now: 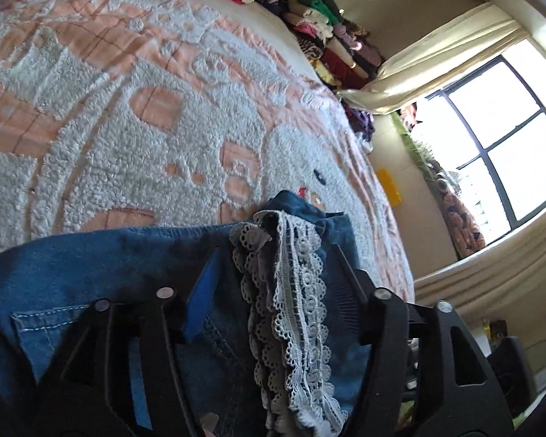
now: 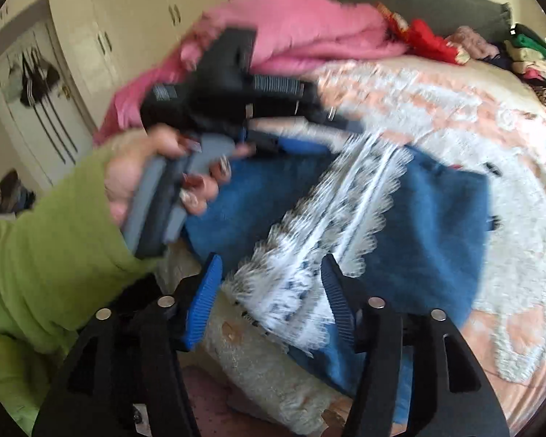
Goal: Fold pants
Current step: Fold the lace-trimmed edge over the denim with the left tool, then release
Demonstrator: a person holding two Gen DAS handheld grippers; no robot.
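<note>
Sunlit bedroom: a window (image 1: 498,138) with cream curtains (image 1: 433,62) lies off to the right of the left gripper (image 1: 273,280), and folded clothes (image 1: 327,36) are stacked far beyond its fingers. Denim pants (image 1: 102,269) with a white lace trim (image 1: 295,291) lie on the peach-and-white textured bedspread (image 1: 127,116). The left gripper's fingers stand wide apart with the lace and denim between them; whether they pinch it I cannot tell. The right gripper (image 2: 269,291) is also spread open, lace lying between its blue-padded fingers (image 2: 204,302), unclamped. Ahead and left of them, the person's hand (image 2: 156,178) in a green sleeve (image 2: 51,247) grips the other tool's handle.
</note>
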